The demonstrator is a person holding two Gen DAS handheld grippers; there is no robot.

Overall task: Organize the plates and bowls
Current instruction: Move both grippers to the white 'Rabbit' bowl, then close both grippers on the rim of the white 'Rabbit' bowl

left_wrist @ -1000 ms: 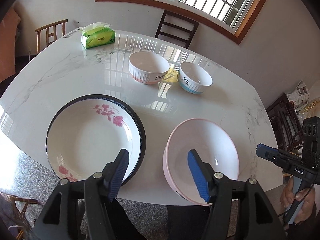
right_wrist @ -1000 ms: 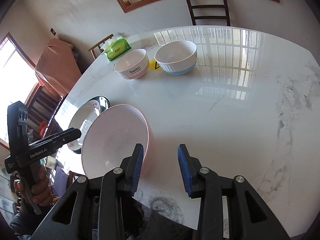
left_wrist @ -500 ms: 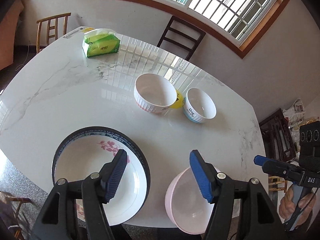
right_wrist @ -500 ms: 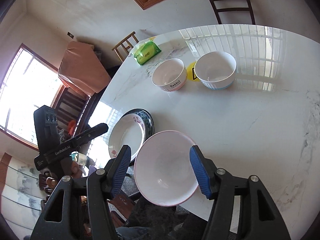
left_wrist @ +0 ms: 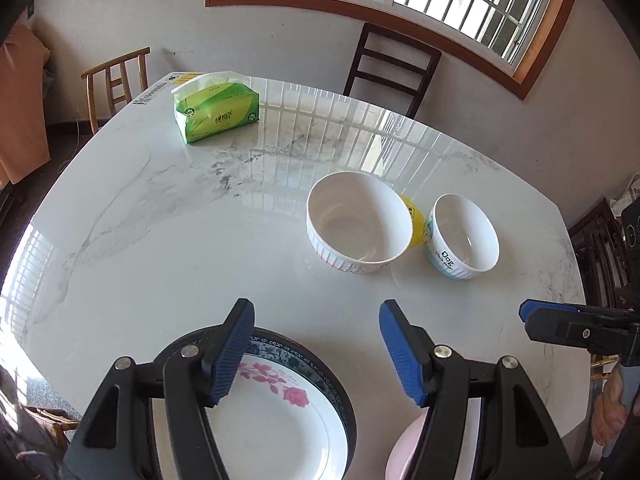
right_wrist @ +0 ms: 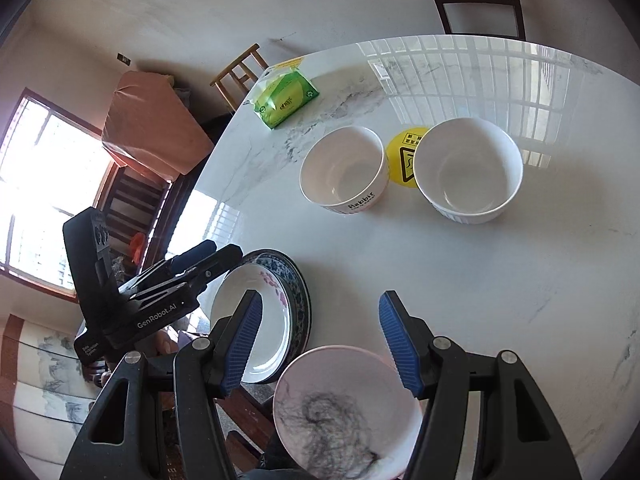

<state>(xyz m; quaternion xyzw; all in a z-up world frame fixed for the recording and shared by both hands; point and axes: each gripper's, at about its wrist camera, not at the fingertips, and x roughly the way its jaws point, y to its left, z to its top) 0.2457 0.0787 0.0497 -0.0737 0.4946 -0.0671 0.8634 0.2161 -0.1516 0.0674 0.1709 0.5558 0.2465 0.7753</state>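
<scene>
Grippers both hung spread and empty, left gripper (left_wrist: 316,350) above the floral plate (left_wrist: 280,412) and right gripper (right_wrist: 320,344) above the pink plate (right_wrist: 344,408) at the table (right_wrist: 520,280) edge, likely poised for stacking, bowls apart.

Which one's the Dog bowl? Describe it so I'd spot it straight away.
Start at the white marble table. Mid-table stand two white bowls with a yellow sticker between them. The Dog bowl has "Dog" printed on its side; the Rabbit bowl says "Rabbit".
</scene>
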